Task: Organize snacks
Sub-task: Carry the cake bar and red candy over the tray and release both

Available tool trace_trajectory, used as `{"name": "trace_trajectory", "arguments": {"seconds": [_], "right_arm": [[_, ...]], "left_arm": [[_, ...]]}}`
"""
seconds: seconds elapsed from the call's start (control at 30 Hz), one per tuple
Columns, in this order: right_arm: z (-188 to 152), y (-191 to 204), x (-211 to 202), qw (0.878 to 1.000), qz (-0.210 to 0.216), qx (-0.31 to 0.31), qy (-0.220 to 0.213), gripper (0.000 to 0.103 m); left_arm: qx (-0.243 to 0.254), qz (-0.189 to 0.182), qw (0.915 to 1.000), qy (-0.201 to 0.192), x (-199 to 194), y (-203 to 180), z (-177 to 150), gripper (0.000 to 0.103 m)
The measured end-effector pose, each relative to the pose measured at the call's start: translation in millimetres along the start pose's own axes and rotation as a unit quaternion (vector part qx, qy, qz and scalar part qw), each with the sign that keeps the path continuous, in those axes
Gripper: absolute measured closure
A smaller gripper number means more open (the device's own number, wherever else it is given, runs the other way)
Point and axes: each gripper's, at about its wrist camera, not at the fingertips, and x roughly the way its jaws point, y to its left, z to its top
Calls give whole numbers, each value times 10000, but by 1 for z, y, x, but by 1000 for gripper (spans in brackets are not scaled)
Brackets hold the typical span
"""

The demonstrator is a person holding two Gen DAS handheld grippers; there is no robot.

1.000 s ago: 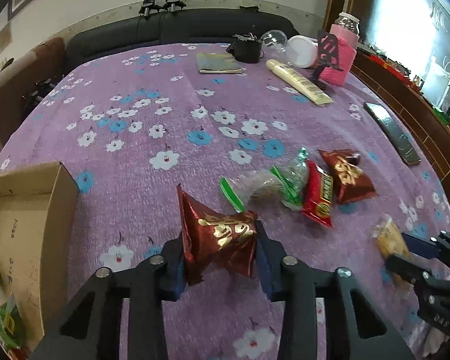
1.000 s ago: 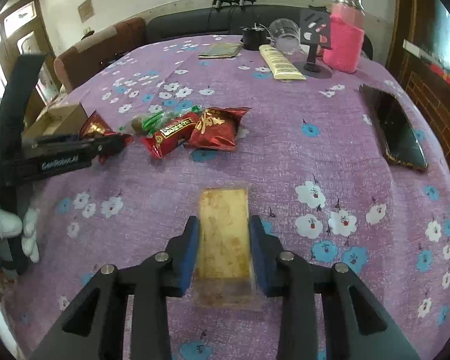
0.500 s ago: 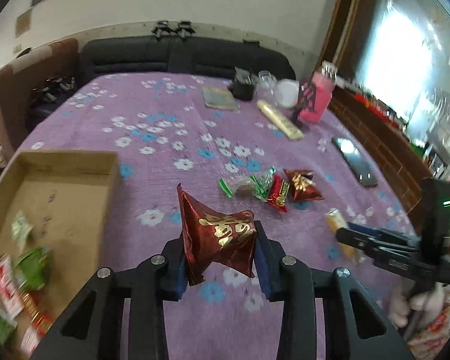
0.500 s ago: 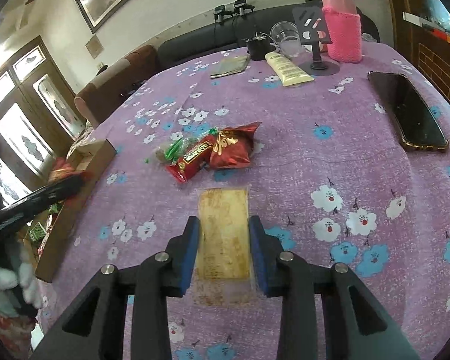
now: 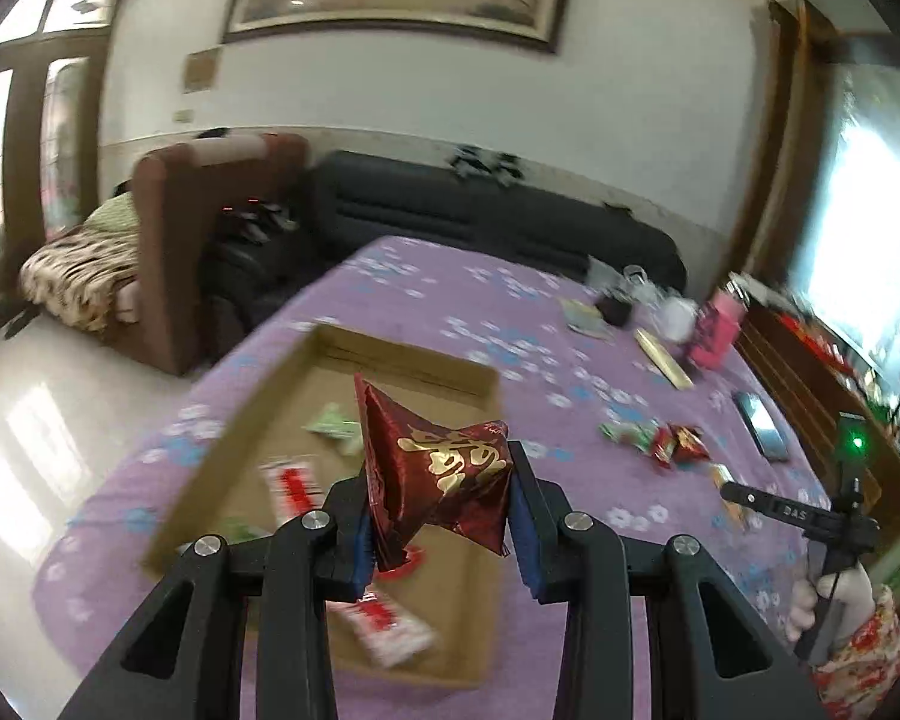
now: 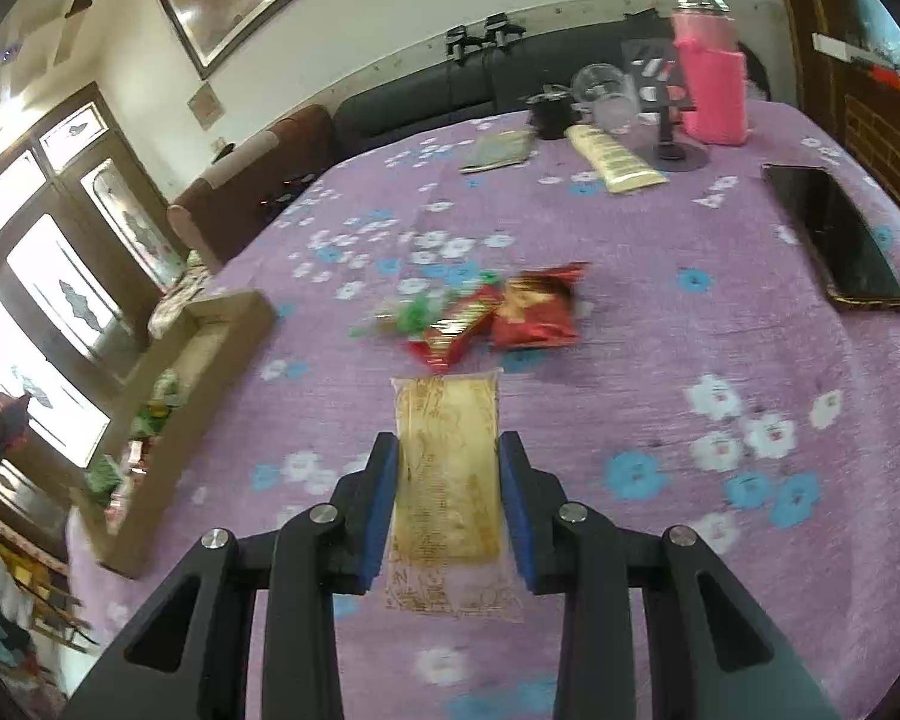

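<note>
My left gripper [image 5: 438, 498] is shut on a dark red snack packet with gold lettering [image 5: 435, 474] and holds it above the open cardboard box [image 5: 258, 420], which holds several snacks. My right gripper [image 6: 447, 480] is shut on a flat yellow-brown snack packet [image 6: 447, 480] and holds it above the purple flowered tablecloth [image 6: 690, 330]. A small pile of loose snacks lies on the cloth: a red packet [image 6: 534, 312], a red bar [image 6: 456, 330] and a green-ended bag [image 6: 414, 315]. The box shows at the left in the right wrist view [image 6: 222, 330].
At the table's far end stand a pink bottle [image 6: 711, 90], a clear cup [image 6: 603, 96], a cream tube [image 6: 615, 159], a black stand and a booklet [image 6: 498, 150]. A black phone [image 6: 834, 240] lies at the right edge. A sofa and armchair stand behind.
My left gripper has swung left with the red packet, from over the cloth to above the box. My right gripper has lifted and tilted with the yellow packet still in it.
</note>
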Motion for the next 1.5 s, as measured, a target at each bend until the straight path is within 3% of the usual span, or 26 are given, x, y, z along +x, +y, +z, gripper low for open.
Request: {"name": "trace_trajectory", "arguments": {"seconds": [0.13, 0.37, 0.63, 0.8, 0.93, 1.1, 1.27, 1.5], "right_arm": [[10, 45, 4, 9993, 332, -167, 97, 71], [29, 160, 37, 9882, 1240, -754, 497, 70], [14, 236, 75, 9754, 1608, -1166, 958, 70], [6, 247, 80, 9743, 1590, -1263, 972, 70], [7, 252, 76, 9769, 1670, -1095, 766, 70], [22, 256, 91, 9801, 1536, -946, 826, 70], [34, 273, 120, 9812, 1254, -1120, 945, 70], [38, 278, 169, 9867, 424, -1213, 999, 70]], "left_arm": [[-263, 287, 9989, -247, -25, 37, 1, 65], [-577, 661, 9944, -588, -62, 82, 1, 65], [-895, 754, 9911, -642, -65, 112, -5, 65], [-1035, 610, 9917, -466, -47, 119, -12, 65], [-1362, 227, 9903, -155, -21, 127, -17, 65], [-1257, 156, 9919, 114, 5, 123, -17, 65], [-1038, 216, 9931, 501, 45, 118, -12, 65], [-563, 284, 9942, 869, 92, 107, 1, 64]]}}
